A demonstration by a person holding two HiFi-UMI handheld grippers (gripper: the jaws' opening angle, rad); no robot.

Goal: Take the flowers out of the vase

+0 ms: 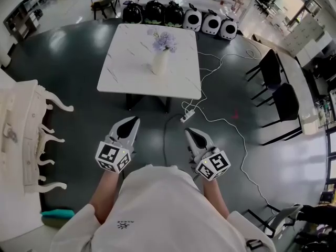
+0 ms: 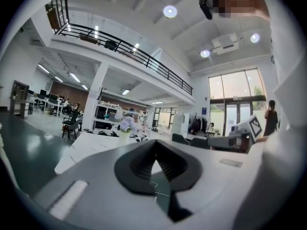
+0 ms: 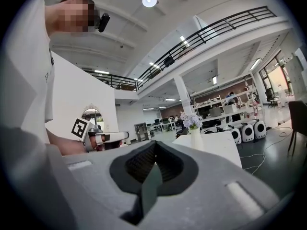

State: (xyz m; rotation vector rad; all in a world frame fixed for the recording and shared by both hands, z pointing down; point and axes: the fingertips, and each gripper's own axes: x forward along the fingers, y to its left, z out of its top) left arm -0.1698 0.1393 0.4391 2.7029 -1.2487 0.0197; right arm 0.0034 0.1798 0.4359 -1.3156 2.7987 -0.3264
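Observation:
A white vase (image 1: pixel 160 63) with pale lilac flowers (image 1: pixel 165 41) stands upright near the middle of a white marble table (image 1: pixel 126 72). Both grippers are held well short of the table, over the dark floor, and point level toward it. My left gripper (image 1: pixel 135 120) is shut with nothing in it, and my right gripper (image 1: pixel 188 132) is shut and empty too. In the left gripper view the flowers (image 2: pixel 127 123) show small beyond the closed left gripper (image 2: pixel 154 143). In the right gripper view the vase (image 3: pixel 194 138) and flowers (image 3: pixel 192 121) stand far past the right gripper (image 3: pixel 154 145).
A white cable with a power strip (image 1: pixel 187 117) trails across the floor between me and the table's right side. Black chairs (image 1: pixel 273 72) stand at the right, ornate white furniture (image 1: pixel 26 125) at the left. Several black and white carriers (image 1: pixel 178 16) line the floor behind the table.

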